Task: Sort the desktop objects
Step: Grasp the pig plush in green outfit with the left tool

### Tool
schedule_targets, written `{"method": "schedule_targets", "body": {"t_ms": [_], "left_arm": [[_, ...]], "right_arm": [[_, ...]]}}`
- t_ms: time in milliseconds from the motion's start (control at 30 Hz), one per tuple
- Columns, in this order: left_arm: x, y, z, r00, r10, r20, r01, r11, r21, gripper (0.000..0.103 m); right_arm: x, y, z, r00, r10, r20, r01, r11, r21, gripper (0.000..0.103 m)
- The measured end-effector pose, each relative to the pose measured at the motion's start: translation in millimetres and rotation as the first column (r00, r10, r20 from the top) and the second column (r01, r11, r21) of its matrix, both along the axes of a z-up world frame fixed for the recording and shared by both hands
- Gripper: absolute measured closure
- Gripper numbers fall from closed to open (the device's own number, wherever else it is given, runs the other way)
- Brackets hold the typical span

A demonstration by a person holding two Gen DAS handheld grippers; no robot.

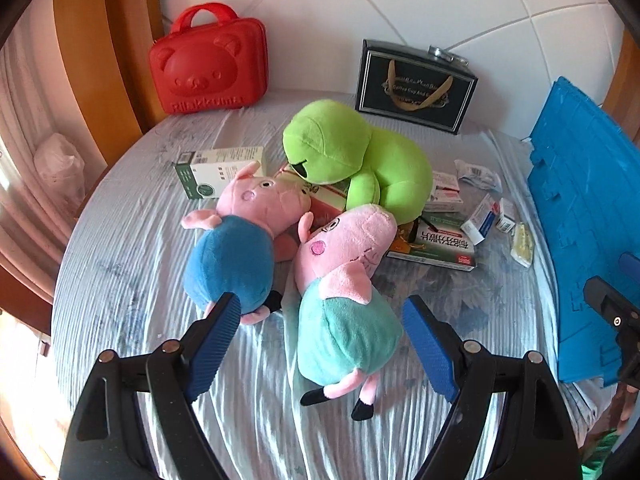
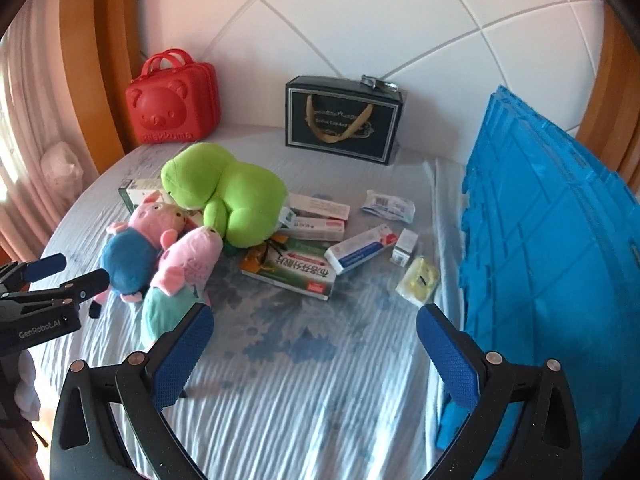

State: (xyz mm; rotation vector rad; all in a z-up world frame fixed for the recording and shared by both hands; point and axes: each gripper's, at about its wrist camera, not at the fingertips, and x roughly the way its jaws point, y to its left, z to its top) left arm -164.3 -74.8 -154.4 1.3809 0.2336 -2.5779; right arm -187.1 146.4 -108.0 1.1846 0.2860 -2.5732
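Three soft toys lie in a heap near the middle of a bed covered with a pale blue ribbed sheet (image 2: 304, 392). A green frog (image 1: 356, 160) sits at the back of the heap, leaning on a jumble of small boxes. In front of it lie two pink pig toys, touching each other: the pig in the blue dress (image 1: 236, 240) on the left, the pig in the teal dress (image 1: 340, 300) on the right, feet toward the camera.

The left gripper (image 1: 320, 340) hangs above the pigs with its jaws spread wide and nothing between the pads; in its own view the teal pig's body shows in the gap below, and the left pad overlaps the blue pig's feet. The right gripper (image 2: 316, 356) is also wide apart and holds nothing, with only bare sheet under it.

To the right of the toys are the boxes: a flat green and white box (image 2: 292, 276) with red print, a long white and blue box (image 2: 360, 252), a tiny white carton (image 2: 404, 252), a yellow packet (image 2: 418, 280) and a crumpled white wrapper (image 2: 386, 204). A green and white carton (image 1: 216, 172) lies behind the blue pig.

At the headboard stand a red bear-faced case (image 1: 210, 64) and a black gift bag (image 1: 416, 88) with gold handles. A blue plastic crate (image 2: 560, 260) stands along the right edge.
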Motion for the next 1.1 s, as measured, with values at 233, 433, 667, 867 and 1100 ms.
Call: {"method": "schedule_targets", "body": {"t_ms": [233,433,667,867,1100], "left_arm": [[-45.0,3.3,-76.3,0.978,0.061,0.201,-0.066,0.998,0.018,0.02],[-56.2,-5.0,-111.1,0.966,0.048,0.252,-0.107,0.968,0.226,0.014],[-63.4,9.8,-115.2,0.968,-0.016,0.25,-0.027,0.985,0.169,0.006],[-63.5,19.4,-126.0,0.974,-0.045,0.22,-0.01,0.971,0.241,0.022],[-49.9,12.2,-105.7,0.982,-0.038,0.184,0.028,0.998,0.053,0.031]], "right_arm": [[-64.9,6.4,-58.8,0.99,0.027,0.136,-0.03,0.999,0.022,0.0],[-84.3,8.5,-92.3,0.976,0.029,0.214,-0.035,0.999,0.025,0.0],[-85.7,15.3,-101.2,0.974,0.019,0.224,-0.025,0.999,0.026,0.0],[-78.2,7.8,-106.0,0.97,0.038,0.239,-0.046,0.998,0.03,0.0],[-72.9,4.8,-109.4,0.968,0.026,0.248,-0.025,1.0,-0.01,0.0]]}}
